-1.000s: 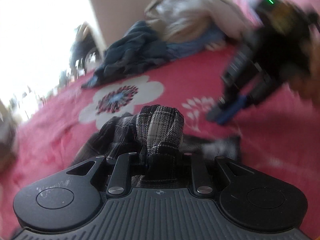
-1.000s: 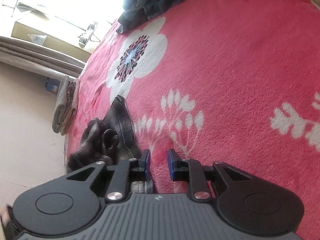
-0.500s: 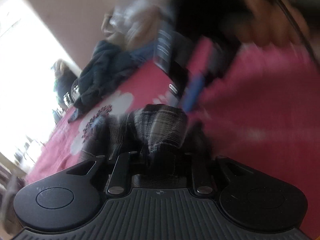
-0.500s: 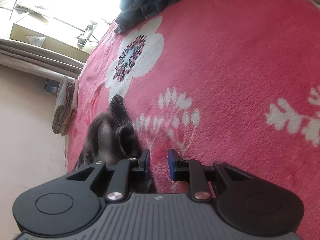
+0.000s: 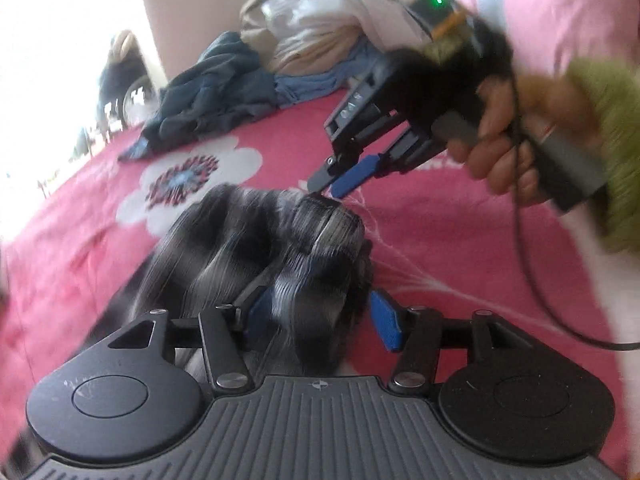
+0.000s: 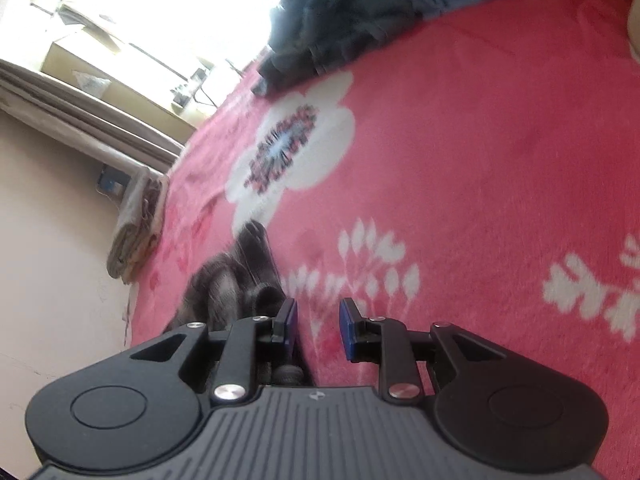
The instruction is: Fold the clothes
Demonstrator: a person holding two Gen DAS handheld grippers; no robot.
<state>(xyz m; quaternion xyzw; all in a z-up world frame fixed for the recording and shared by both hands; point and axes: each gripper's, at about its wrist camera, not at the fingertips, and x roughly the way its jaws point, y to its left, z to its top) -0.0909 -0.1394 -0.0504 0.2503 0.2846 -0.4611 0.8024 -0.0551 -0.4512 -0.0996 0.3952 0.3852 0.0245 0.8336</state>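
Left wrist view, near to far: the left gripper is at the bottom of the picture and its jaws are opening. The blue pads stand apart, w/ a bundle of the plaid garment between them. The right-hand pad is clear of the cloth; the other one is half hidden by the folds, so contact there cannot be told. The garment is dark grey w/ pale checks, blurred, bunched in a heap on the red blanket just in front of the fingers.

Beyond the heap, the right gripper comes in from the upper right, held by a hand w/ a green sleeve. Its blue tip is at the top edge of the garment; touching or just above, the blur does not let one say. A black cable hangs from the handle.

Farther, a white flower print on the blanket, then a pile of dark blue and pale clothes near the wall.

Right wrist view: the right gripper's jaws are opening a little, w/ a small gap and only red blanket visible between the pads. The plaid garment lies just to the left of its left finger, touching it or almost. Far behind, a folded cloth at the blanket's edge.
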